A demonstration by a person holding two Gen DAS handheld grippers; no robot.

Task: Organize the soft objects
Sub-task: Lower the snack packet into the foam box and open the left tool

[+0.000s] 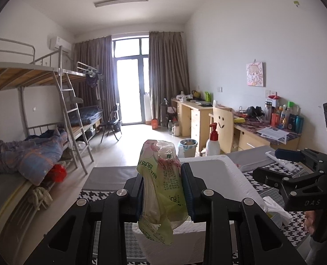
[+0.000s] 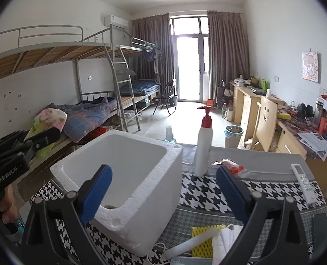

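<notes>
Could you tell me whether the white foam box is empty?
Nearly empty: the foam box shows bare white walls, with only something small and dark at its bottom.

Daylight is coming through the glass door (image 2: pixel 189 68), which brown curtains (image 2: pixel 226 57) are flanking. Left of that door, metal bunk beds (image 2: pixel 75 66) are lining the white wall; right of it, wooden desks (image 2: pixel 247 101) are standing on pale floor tiles (image 2: pixel 185 121).

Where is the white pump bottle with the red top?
In the right wrist view, the white pump bottle stands upright on the table, just right of the white foam box.
</notes>
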